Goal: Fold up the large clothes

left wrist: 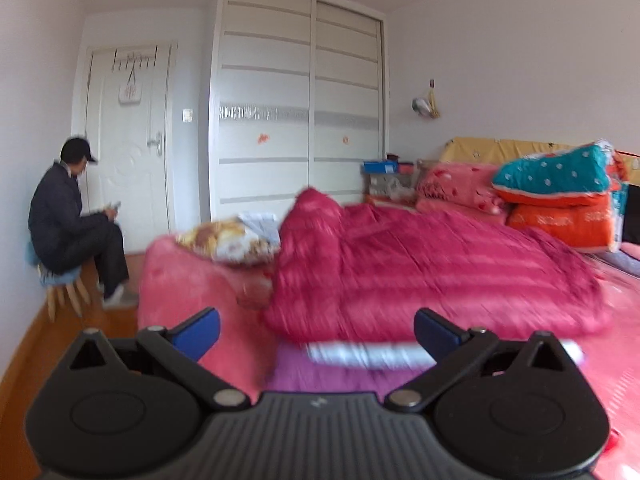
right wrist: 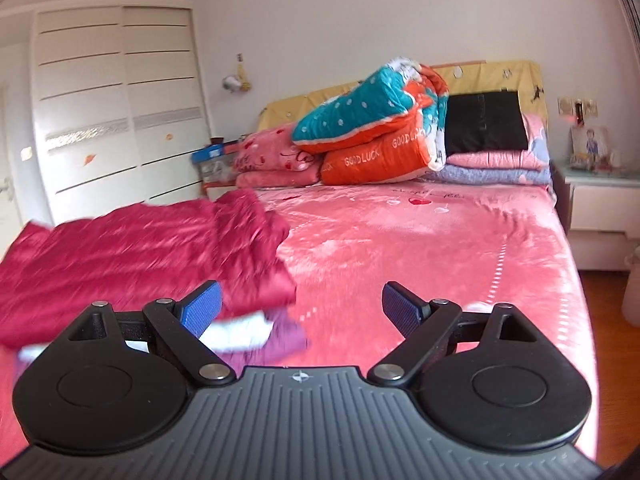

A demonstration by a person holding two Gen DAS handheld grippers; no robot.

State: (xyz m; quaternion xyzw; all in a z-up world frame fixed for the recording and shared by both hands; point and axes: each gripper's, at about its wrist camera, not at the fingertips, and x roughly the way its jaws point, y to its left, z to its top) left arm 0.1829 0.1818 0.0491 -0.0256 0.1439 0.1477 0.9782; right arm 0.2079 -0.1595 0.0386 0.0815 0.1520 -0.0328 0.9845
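Note:
A large crimson quilted garment (left wrist: 420,264) lies folded over on the pink bed (left wrist: 616,368), blurred by motion. Under its near edge show a white strip (left wrist: 368,354) and a purple layer (left wrist: 320,376). My left gripper (left wrist: 316,334) hovers just short of that edge, jaws wide open, nothing between them. In the right wrist view the same crimson garment (right wrist: 132,256) fills the left side, with white and purple cloth (right wrist: 256,338) beneath it. My right gripper (right wrist: 302,308) stands open over the pink bed (right wrist: 440,248) at the garment's right corner, holding nothing.
Folded quilts, orange and teal (right wrist: 380,136), pink (right wrist: 280,156) and a black item (right wrist: 484,122), are stacked at the headboard. A floral bundle (left wrist: 230,242) lies at the bed's left corner. A person (left wrist: 76,220) sits on a stool by the door. A white wardrobe (left wrist: 296,96) stands behind; a nightstand (right wrist: 600,200) at right.

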